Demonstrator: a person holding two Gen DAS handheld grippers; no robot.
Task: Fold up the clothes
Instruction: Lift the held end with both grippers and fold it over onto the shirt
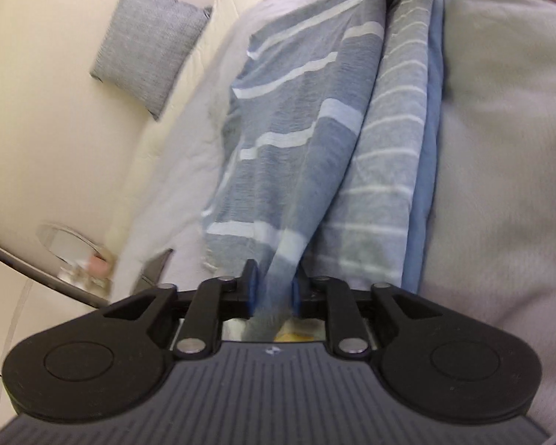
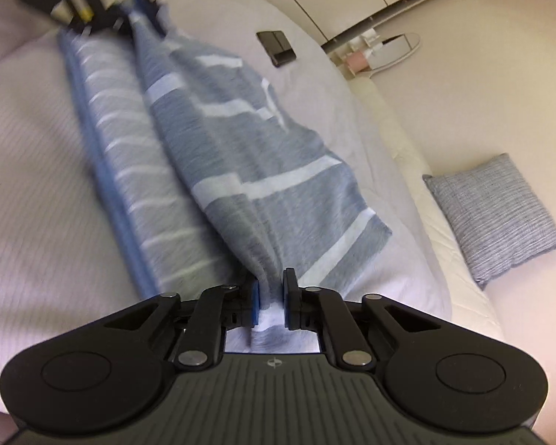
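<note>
The left gripper (image 1: 272,289) is seen with its blue pads set a little apart, a bunched fold of the striped garment (image 1: 296,118) passing between them. Whether the pads press on the cloth cannot be told: the fabric there is blurred and the lower part is hidden behind the gripper body. The right gripper (image 2: 270,302) shows the same state, jaws narrowly parted with a gathered edge of the garment between the pads, the contact itself hard to make out.

From each gripper the garment is stretched straight ahead to the other one, which is cut off at the top edge of each view, so that its fingers are only partly seen. The blue-grey cloth with pale stripes is draped over a pale bed cover (image 2: 26,155), a loose flap lying to the right of the right gripper and to the left of the left one.

Farther out, a grey cushion (image 2: 495,215) is seen on the floor to the right of the right gripper. A small dark flat object (image 2: 277,47) lies on the cover ahead, and an oval mirror (image 2: 393,52) is seen beyond it, among small items too blurred to identify.
</note>
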